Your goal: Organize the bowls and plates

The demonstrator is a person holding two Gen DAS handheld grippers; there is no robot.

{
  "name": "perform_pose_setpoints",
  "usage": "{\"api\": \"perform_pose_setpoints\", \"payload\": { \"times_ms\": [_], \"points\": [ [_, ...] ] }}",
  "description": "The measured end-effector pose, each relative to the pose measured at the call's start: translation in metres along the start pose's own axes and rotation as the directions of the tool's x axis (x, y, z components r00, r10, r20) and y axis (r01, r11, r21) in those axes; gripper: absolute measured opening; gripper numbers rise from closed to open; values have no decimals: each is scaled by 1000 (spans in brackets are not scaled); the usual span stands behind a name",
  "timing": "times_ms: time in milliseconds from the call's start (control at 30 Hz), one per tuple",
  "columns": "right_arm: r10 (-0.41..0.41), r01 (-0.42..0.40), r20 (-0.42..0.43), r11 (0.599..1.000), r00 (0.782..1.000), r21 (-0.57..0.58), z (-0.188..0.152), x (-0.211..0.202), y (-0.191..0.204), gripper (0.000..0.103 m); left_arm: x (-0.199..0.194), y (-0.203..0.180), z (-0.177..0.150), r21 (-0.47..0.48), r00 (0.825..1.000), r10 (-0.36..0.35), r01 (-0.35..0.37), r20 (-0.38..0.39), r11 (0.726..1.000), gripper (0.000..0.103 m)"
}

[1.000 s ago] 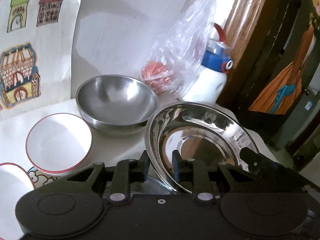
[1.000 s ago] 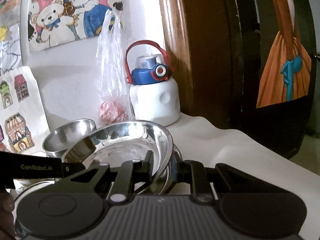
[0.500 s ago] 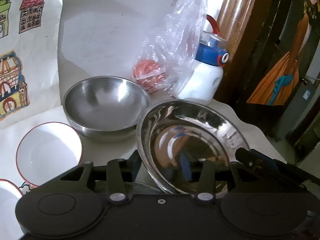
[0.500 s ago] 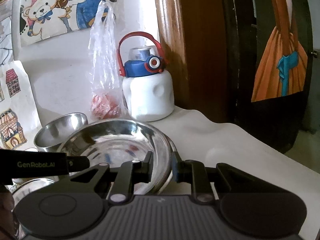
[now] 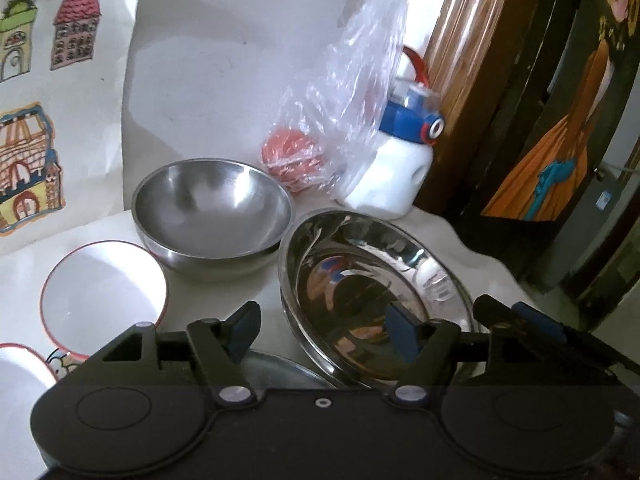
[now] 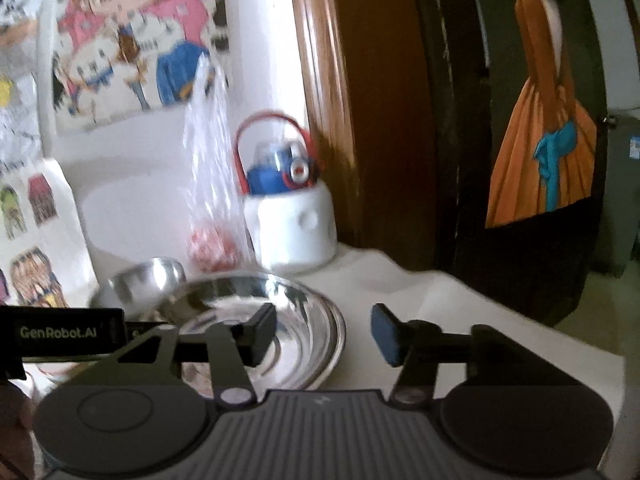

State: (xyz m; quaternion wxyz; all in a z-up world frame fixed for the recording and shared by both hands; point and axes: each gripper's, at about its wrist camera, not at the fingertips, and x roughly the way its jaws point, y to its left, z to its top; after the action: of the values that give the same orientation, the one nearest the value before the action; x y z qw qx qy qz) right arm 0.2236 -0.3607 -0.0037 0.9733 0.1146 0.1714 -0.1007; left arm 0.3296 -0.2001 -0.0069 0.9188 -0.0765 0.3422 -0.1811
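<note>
A shiny steel plate lies flat on the white table and also shows in the right wrist view. My left gripper is open, its jaws standing either side of the plate's near left rim. My right gripper is open, its jaws standing either side of the plate's right rim. A steel bowl sits behind the plate to the left. A white bowl with a red rim stands at left, and another one shows at the lower left edge.
A clear plastic bag with something red inside and a white bottle with a blue lid stand at the back by the wall. A wooden door frame rises at right. Another steel rim peeks out under my left gripper.
Both grippers have opened and let go of the steel plate. The plate went from tilted and lifted to lying flat on the table.
</note>
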Motion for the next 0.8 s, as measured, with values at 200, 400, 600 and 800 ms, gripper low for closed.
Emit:
{"api": "perform_pose_setpoints", "payload": {
  "times_ms": [200, 400, 600, 800],
  "points": [
    [-1, 2, 123, 1000, 992, -7, 15, -57, 12, 90, -46, 1, 0, -10, 997, -7, 8, 75, 1000, 85],
    [-5, 8, 214, 1000, 977, -14, 16, -105, 29, 103, -106, 7, -4, 2, 985, 6, -7, 173, 1000, 93],
    [10, -17, 237, 999, 972, 27, 2, -141, 41, 103, -166, 16, -19, 24, 955, 61, -70, 292, 997, 102],
    [14, -27, 232, 998, 973, 52, -17, -168, 53, 103, -207, 27, -35, 30, 932, 104, -122, 348, 992, 102]
  ]
}}
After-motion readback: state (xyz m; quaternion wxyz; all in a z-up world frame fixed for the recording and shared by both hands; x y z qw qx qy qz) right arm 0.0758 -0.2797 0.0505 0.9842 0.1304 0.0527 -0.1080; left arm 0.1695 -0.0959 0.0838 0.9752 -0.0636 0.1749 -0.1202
